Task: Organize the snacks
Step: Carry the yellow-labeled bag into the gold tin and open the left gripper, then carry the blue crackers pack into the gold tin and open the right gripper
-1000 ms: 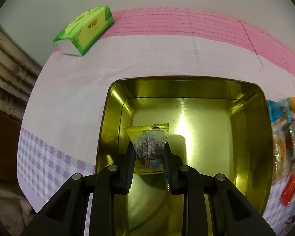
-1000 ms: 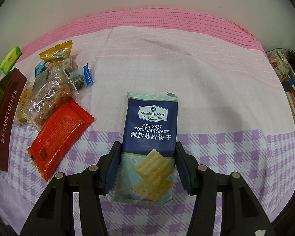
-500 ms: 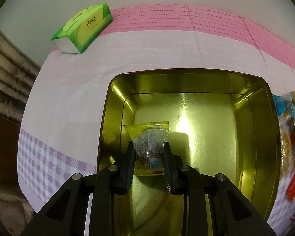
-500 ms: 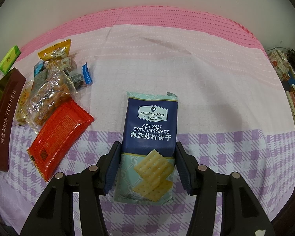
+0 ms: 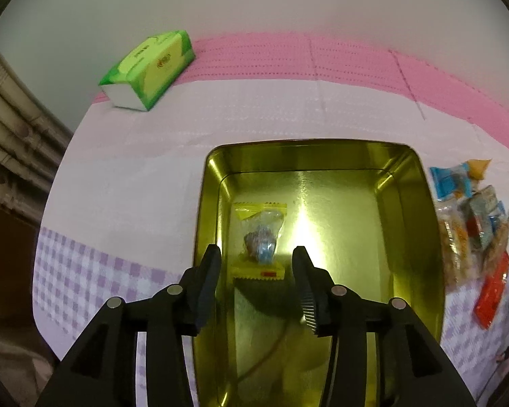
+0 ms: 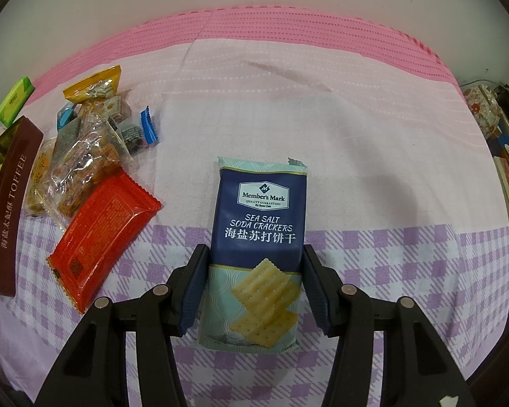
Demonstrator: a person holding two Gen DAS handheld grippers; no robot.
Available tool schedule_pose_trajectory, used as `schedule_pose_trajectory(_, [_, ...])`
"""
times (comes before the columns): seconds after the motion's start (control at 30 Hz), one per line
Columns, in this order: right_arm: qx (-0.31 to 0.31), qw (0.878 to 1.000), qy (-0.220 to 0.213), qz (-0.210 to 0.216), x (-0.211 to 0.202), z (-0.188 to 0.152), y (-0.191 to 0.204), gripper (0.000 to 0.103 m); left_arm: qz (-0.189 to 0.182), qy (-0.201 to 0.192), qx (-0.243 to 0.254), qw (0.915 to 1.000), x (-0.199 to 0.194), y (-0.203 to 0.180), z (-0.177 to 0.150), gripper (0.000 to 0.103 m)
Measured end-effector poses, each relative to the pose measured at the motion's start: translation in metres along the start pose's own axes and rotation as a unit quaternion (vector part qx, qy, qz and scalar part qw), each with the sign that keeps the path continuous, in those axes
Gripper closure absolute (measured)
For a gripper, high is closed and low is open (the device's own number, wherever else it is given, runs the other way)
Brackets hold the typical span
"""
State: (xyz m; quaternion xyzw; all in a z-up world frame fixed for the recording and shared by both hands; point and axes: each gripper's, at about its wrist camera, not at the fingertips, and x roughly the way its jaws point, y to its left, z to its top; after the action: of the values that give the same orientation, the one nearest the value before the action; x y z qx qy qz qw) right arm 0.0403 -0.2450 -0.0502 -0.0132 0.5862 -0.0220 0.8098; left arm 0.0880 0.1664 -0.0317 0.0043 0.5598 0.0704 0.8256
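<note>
Progress: one yellow-wrapped snack (image 5: 261,237) has been dropped in the gold tin (image 5: 407,224); left gripper (image 5: 258,264) jaws have just been opening, nothing held. Cracker pack (image 6: 258,237) is clamped by right gripper (image 6: 254,271); snack pile (image 6: 85,169) is left.

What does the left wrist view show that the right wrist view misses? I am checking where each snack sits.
Only the left wrist view shows the gold inside of the tin, the yellow-wrapped snack lying in it, and the left gripper, whose jaws have just been opening and stand clear of that snack. Only the right wrist view shows the right gripper shut on the soda cracker pack. Both show the green tissue pack, the loose snack pile and the red packet.
</note>
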Motion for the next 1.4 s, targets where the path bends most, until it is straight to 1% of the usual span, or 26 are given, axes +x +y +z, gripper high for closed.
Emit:
schedule_pose_trajectory(0.13, [0.001,1.0,0.0,-0.001,0.0,0.0,0.0,0.054,0.001,-0.018,-0.016,0.9997,-0.017,0.012,-0.017,0.055])
schedule_pose_trajectory(0.2, [-0.002,1.0,-0.001,-0.002,0.0,0.0,0.001,0.056,0.014,-0.029,-0.023,0.9992,-0.025,0.018,-0.027,0.054])
schedule_pose_trajectory(0.37, [0.003,1.0,-0.005,-0.007,-0.001,0.0,0.003,0.056,0.047,-0.046,-0.034,0.9973,-0.033,0.026,-0.053,0.051])
schedule_pose_trajectory(0.53, [0.017,1.0,-0.012,-0.01,-0.009,0.001,0.005,0.057,0.037,-0.061,-0.048,0.9963,-0.042,0.03,-0.069,0.05])
schedule_pose_trajectory(0.57, [0.021,0.999,-0.036,-0.012,-0.013,0.001,0.006,0.057,0.036,-0.068,-0.05,0.9957,-0.045,0.031,-0.07,0.05])
schedule_pose_trajectory(0.63, [0.017,0.999,-0.047,-0.011,-0.025,0.003,0.012,0.056,0.039,-0.08,-0.054,0.9946,-0.049,0.033,-0.07,0.05])
schedule_pose_trajectory(0.7, [0.008,0.998,-0.058,-0.009,-0.038,0.007,0.021,0.056,0.036,-0.089,-0.061,0.9935,-0.051,0.037,-0.068,0.046])
schedule_pose_trajectory(0.8, [-0.01,0.997,-0.073,0.013,-0.059,0.014,0.045,0.056,0.028,-0.095,-0.076,0.9922,-0.053,0.045,-0.067,0.045])
schedule_pose_trajectory(0.9, [-0.033,0.995,-0.084,0.051,-0.076,0.019,0.083,0.056,0.042,-0.098,-0.086,0.9905,-0.055,0.054,-0.068,0.045])
schedule_pose_trajectory(1.0, [-0.058,0.991,-0.086,0.085,-0.085,0.024,0.121,0.056,0.049,-0.104,-0.103,0.988,-0.059,0.066,-0.068,0.045])
schedule_pose_trajectory(1.1, [-0.083,0.986,-0.074,0.121,-0.086,0.026,0.164,0.056,0.054,-0.107,-0.127,0.9846,-0.06,0.083,-0.068,0.044])
schedule_pose_trajectory(1.17, [-0.095,0.982,-0.063,0.148,-0.084,0.025,0.194,0.056,0.069,-0.109,-0.141,0.9816,-0.061,0.094,-0.069,0.044])
schedule_pose_trajectory(1.2, [-0.098,0.981,-0.064,0.156,-0.084,0.025,0.208,0.056,0.079,-0.108,-0.146,0.9801,-0.06,0.1,-0.069,0.044])
schedule_pose_trajectory(1.3, [-0.123,0.975,-0.058,0.173,-0.084,0.023,0.25,0.056,0.099,-0.107,-0.165,0.9755,-0.06,0.117,-0.072,0.044])
schedule_pose_trajectory(1.4, [-0.142,0.971,-0.044,0.186,-0.079,0.02,0.288,0.056,0.099,-0.106,-0.185,0.972,-0.06,0.132,-0.074,0.044])
